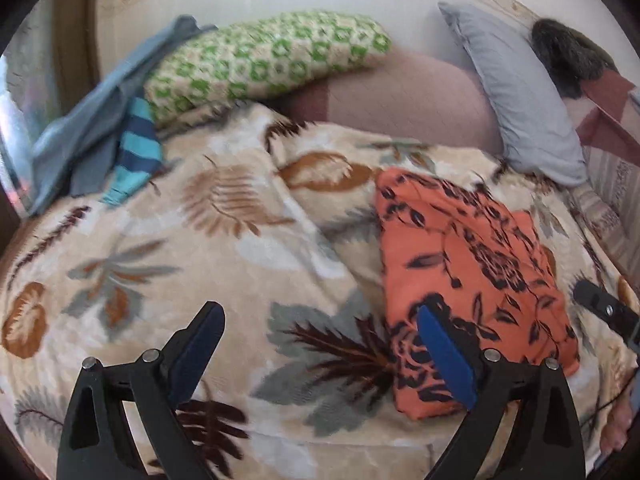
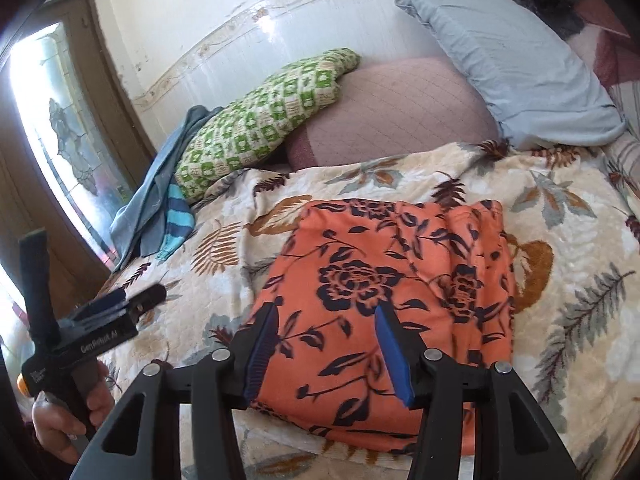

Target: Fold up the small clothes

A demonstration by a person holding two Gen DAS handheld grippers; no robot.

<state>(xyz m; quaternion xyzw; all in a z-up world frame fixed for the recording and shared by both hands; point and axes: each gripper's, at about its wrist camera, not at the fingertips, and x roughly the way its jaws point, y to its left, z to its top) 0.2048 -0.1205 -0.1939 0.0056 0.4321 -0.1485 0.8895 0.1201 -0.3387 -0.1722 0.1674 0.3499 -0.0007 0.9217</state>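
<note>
An orange garment with black flowers (image 2: 384,292) lies folded into a rough rectangle on the leaf-patterned blanket (image 2: 572,220); it also shows in the left wrist view (image 1: 472,264). My right gripper (image 2: 326,316) is open and empty, hovering over the garment's near edge. My left gripper (image 1: 320,316) is open and empty, left of the garment, its right finger over the garment's near left corner. The left gripper also shows at the lower left of the right wrist view (image 2: 120,304). A grey-blue cloth (image 1: 88,128) and a striped blue piece (image 1: 136,148) lie heaped at the far left.
A green patterned pillow (image 1: 260,60), a pink cushion (image 1: 404,100) and a grey-blue pillow (image 1: 516,92) lie along the wall at the back. A dark furry thing (image 1: 564,52) sits at the far right. A window (image 2: 64,128) is at the left.
</note>
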